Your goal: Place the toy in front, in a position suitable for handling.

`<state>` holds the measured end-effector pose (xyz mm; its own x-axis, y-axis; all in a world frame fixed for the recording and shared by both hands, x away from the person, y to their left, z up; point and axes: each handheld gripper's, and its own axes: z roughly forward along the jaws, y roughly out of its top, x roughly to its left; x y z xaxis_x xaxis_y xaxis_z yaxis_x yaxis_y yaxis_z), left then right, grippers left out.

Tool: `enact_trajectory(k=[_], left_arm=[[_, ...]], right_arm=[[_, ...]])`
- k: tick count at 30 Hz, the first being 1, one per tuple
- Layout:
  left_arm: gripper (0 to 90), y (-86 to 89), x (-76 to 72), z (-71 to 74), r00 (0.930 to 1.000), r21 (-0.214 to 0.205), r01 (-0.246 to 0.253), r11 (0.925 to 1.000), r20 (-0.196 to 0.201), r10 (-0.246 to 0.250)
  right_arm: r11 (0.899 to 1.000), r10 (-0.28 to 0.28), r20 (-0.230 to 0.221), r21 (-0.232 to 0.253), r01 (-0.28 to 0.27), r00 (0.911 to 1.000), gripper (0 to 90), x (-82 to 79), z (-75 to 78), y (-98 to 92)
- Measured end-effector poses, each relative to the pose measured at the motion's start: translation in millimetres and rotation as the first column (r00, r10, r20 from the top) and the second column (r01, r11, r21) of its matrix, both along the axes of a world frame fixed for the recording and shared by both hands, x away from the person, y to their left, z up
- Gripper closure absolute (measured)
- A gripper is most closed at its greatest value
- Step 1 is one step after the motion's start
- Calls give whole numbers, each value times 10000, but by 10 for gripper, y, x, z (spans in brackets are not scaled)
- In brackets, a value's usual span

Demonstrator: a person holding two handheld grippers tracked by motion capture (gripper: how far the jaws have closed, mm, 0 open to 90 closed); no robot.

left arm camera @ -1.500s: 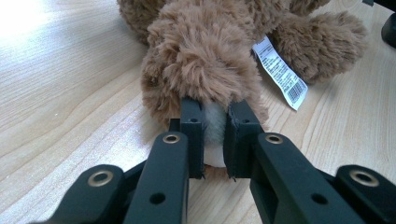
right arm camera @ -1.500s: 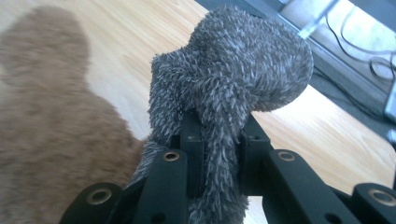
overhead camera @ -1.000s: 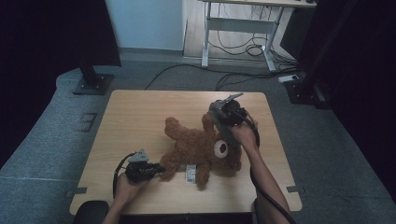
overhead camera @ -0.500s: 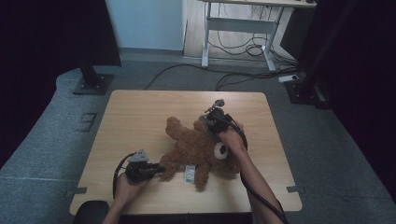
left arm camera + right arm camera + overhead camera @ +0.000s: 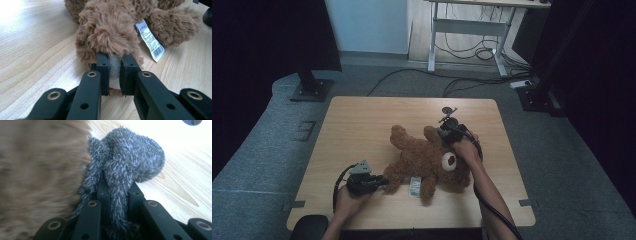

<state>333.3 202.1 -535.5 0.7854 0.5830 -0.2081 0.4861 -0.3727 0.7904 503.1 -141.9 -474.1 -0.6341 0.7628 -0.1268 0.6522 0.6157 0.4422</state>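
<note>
1. Nearest the person, the left gripper (image 5: 379, 181) is pinching the tip of one limb of the brown teddy bear (image 5: 427, 160); in the left gripper view the white paw pad (image 5: 114, 68) is sitting squeezed between the jaws. This hand should be holding firm as an anchor, low on the tabletop (image 5: 357, 125).
2. The bear is lying sprawled across the middle of the tabletop, its sewn-in label (image 5: 149, 40) spread flat beside the pinched limb.
3. Farther off, the right gripper (image 5: 446, 131) is clamping a fold of plush at the bear's far limb (image 5: 120, 185), close to the head. That bite looks deep enough to trust.
4. Any stretching or lifting is probably best done slowly, with both grippers pulling evenly, so the fur is not slipping out.
</note>
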Motion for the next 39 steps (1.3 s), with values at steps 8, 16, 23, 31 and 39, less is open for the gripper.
enact_trajectory(k=[8,16,23,31,39], left_arm=[[793,6,3,-2,10000,-23,0,10000,-45,0],[793,8,6,-4,10000,-22,-16,10000,-41,16],[791,9,6,-3,10000,-32,-18,10000,-60,17],[791,6,3,-3,10000,-17,-30,10000,-23,30],[790,6,4,-5,10000,-49,-31,10000,-68,31]], right_arm=[[9961,-888,-296,-46,887,9956,763,93,-153,-363],[9893,-1447,-163,150,1450,9893,763,52,-174,-654],[9884,-1406,688,683,1359,9877,763,-93,123,-769],[9909,-863,1568,1159,685,9839,763,-466,567,-796],[9916,-793,1143,1107,666,9903,763,-701,306,-901]])
